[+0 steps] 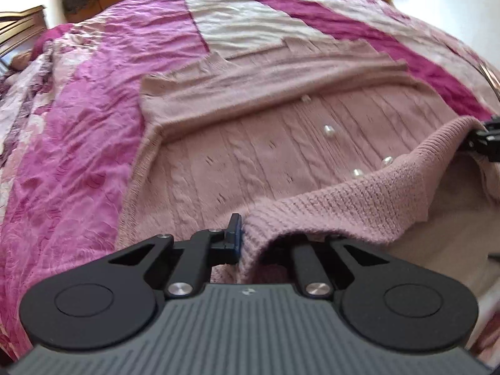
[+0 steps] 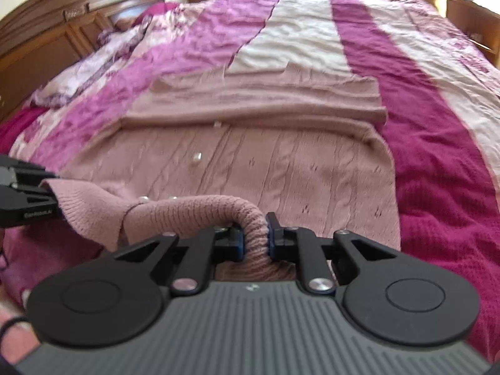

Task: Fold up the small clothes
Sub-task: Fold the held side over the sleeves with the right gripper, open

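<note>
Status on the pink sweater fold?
Done: both sleeves lie folded across the sweater on the bedspread. In hand: left claw and right claw each pinch the ribbed hem, lifted. Left: carry the hem up over the sleeves and flatten it.

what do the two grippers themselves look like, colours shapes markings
Both match: the left gripper and right gripper have matte black linkage arms on round black discs, silver pivot screws, blue fingertip pads and a ribbed grey body with a small logo. No cables or sleeves are clearly visible.
</note>
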